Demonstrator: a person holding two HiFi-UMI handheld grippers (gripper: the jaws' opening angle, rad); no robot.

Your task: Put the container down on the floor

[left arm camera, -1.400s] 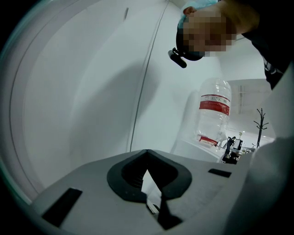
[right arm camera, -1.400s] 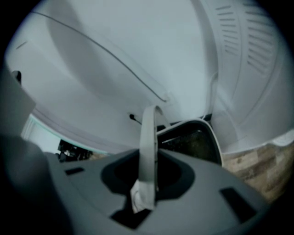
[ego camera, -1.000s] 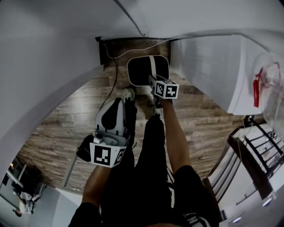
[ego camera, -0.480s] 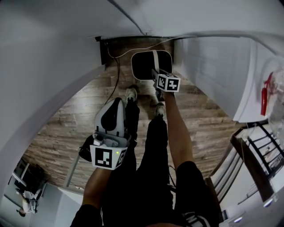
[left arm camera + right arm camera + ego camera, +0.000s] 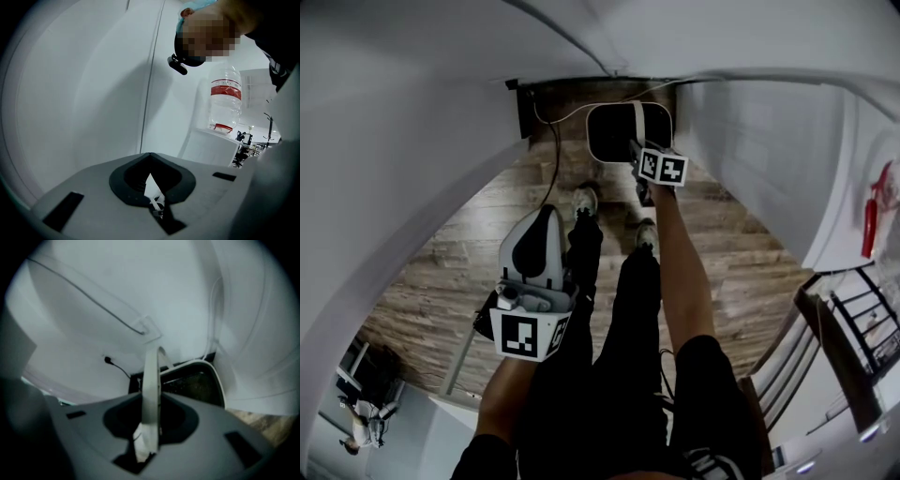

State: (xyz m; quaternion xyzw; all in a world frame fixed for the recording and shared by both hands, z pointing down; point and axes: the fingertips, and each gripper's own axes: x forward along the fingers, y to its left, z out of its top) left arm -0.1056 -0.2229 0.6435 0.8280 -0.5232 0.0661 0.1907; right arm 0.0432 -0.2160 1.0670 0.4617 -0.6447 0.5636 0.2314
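Observation:
A dark container (image 5: 619, 133) with a white rim hangs low over the wood floor (image 5: 469, 253), close to the wall corner. Its white strap handle (image 5: 638, 122) runs across the top. My right gripper (image 5: 637, 152) is shut on that handle; in the right gripper view the handle (image 5: 151, 380) stands upright between the jaws, with the container (image 5: 197, 383) beyond. My left gripper (image 5: 542, 225) is held by the person's left hip, away from the container. In the left gripper view the left gripper (image 5: 150, 157) points up at a white wall, jaws together and holding nothing.
A black cable (image 5: 553, 155) runs down from a wall socket (image 5: 525, 105) next to the container. The person's shoes (image 5: 585, 200) stand just short of it. White walls close in on the left and a white cabinet (image 5: 769, 150) on the right. A water bottle (image 5: 225, 96) stands on a counter.
The right gripper and the container have moved farther out from the person toward the wall corner. The left gripper has stayed by the hip.

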